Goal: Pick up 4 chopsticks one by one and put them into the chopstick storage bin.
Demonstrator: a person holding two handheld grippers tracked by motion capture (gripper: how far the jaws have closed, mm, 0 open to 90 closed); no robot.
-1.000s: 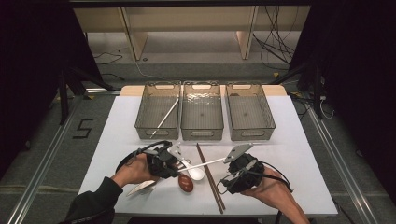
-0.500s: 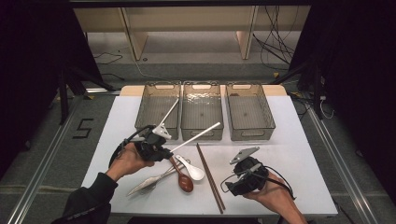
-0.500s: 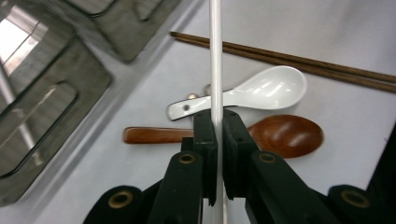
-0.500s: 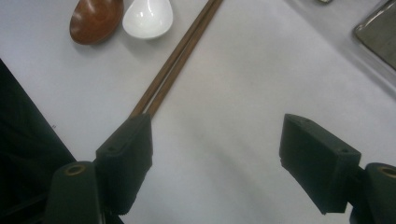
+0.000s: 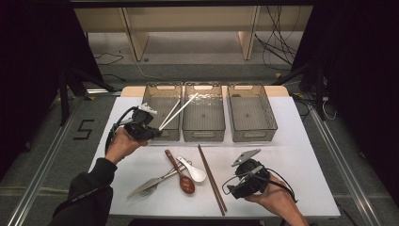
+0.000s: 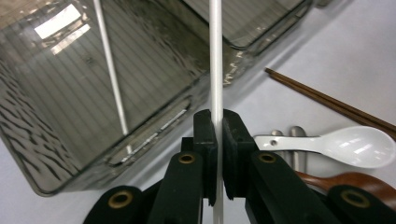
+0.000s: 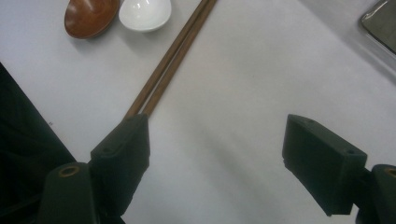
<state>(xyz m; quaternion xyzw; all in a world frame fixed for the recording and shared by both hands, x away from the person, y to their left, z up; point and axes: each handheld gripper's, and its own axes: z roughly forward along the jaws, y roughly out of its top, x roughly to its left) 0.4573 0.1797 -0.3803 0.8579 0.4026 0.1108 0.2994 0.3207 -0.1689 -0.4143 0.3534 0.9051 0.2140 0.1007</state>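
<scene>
Now we have the left hand-held gripper (image 5: 153, 132) clamped tight on one long white plastic chopstick (image 5: 181, 109), which slants up from the jaws and out over the left-hand clear smoky plastic bin (image 5: 162, 113), its far tip reaching toward the middle bin (image 5: 203, 113). A second white chopstick (image 6: 112, 79) already lies inside that left bin, so we judge that ours belongs with it. To do this well, we should swing the tip back until the whole stick runs along the bin's length, lower it close to the floor of the bin, and only then ease the jaws apart; letting go from this height, or while the stick crosses the rim, could send it bouncing out or leave it bridging two bins. Our right hand-held gripper (image 5: 244, 181) rests low over the white tabletop (image 5: 301, 155) with its jaws spread wide and nothing between them, having just been opening. It sits just beside the pair of dark brown wooden chopsticks (image 5: 211, 179), likely our next pick.
</scene>
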